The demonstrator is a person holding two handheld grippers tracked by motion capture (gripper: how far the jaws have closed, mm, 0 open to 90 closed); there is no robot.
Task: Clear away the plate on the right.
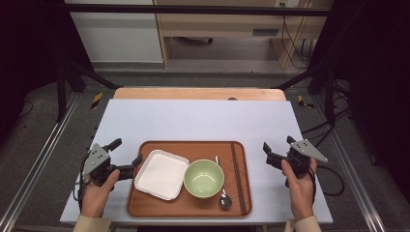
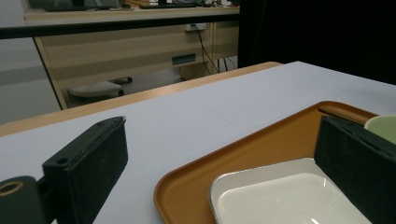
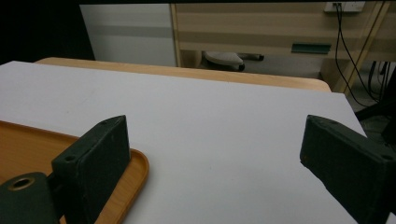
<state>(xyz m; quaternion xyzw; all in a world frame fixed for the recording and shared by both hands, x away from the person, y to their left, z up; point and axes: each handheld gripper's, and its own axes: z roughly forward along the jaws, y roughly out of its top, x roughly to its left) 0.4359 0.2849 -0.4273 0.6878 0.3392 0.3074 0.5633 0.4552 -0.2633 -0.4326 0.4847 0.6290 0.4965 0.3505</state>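
Note:
A brown tray (image 1: 145, 203) lies near the front of the white table (image 1: 193, 121). On it sit a white square plate (image 1: 161, 174), a pale green bowl (image 1: 203, 178), a metal spoon (image 1: 224, 198) and dark chopsticks (image 1: 238, 179). My left gripper (image 1: 126, 152) stands open at the tray's left rim, one jaw over the plate's corner and the other over bare table. In the left gripper view the left gripper (image 2: 219, 140) straddles the tray rim (image 2: 187, 182) without pressing on it, with the plate (image 2: 280, 200) and bowl (image 2: 383, 126) beyond. My right gripper (image 1: 278, 143) is open right of the tray, empty.
In the right gripper view the right gripper (image 3: 215, 135) looks across bare white table, with the tray's corner (image 3: 135, 172) under its left jaw. A wooden table edge (image 1: 198, 93) runs along the back. Black frame bars (image 1: 193, 9) and cables (image 1: 333, 130) surround the table.

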